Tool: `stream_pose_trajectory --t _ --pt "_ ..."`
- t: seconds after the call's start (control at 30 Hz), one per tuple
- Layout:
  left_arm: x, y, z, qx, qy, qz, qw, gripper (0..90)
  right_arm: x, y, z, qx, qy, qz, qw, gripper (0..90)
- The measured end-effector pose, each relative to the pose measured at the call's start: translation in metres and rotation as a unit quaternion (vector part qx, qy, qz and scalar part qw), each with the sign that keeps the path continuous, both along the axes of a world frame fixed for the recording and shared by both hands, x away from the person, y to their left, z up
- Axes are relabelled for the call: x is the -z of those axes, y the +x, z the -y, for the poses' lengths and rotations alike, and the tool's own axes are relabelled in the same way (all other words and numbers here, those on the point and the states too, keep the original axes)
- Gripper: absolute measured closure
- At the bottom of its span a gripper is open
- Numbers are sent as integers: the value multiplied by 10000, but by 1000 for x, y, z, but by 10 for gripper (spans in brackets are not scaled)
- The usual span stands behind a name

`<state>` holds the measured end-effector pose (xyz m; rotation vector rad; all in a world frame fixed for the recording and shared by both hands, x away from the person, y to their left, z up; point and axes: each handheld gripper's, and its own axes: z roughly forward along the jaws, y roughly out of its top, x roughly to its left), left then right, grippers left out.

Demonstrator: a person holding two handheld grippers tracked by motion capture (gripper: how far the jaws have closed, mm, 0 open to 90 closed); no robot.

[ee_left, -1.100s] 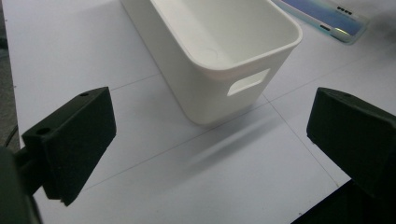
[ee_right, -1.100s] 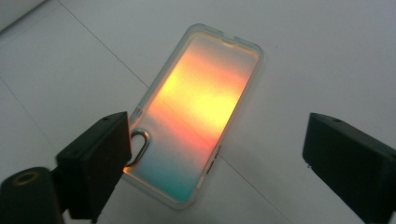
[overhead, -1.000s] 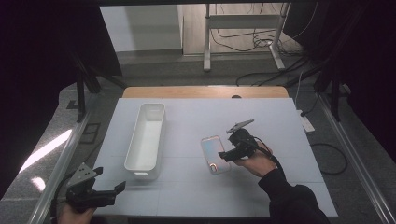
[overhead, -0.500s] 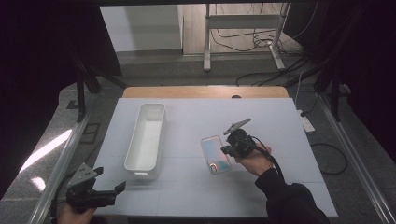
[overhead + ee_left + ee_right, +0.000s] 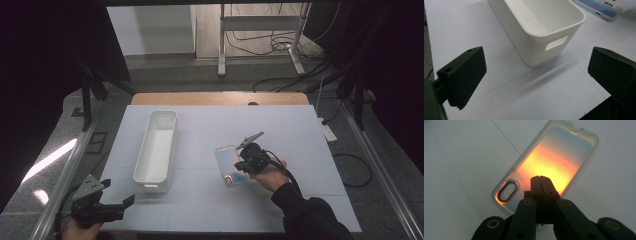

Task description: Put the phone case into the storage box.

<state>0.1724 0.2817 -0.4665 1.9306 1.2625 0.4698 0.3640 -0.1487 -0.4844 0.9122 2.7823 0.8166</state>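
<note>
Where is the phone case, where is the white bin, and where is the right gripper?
phone case (image 5: 554, 162): right gripper view, its orange back.
white bin (image 5: 156, 145): high view, its inside floor.
right gripper (image 5: 540, 178): right gripper view, its closed jaw tips.

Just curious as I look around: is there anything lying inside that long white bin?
No, the white bin shows only its bare white floor from the high view.
</note>
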Motion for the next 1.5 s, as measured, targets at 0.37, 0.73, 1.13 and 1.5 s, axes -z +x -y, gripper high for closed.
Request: stream_pose_trajectory --t 0.37,0.73,1.13,1.5 --pt "0 1 1 -38 71 -28 10000 26 15 1 3 106 -151 -188 9997 894" --pt "0 1 2 -34 105 -41 9999 27 19 4 8 147 -317 -239 9991 894" --pt "0 1 2 -25 87 -48 9999 27 18 18 24 437 -315 -128 9985 894" --pt "0 1 1 -29 65 -48 10000 27 19 29 28 560 -300 -19 9980 894"
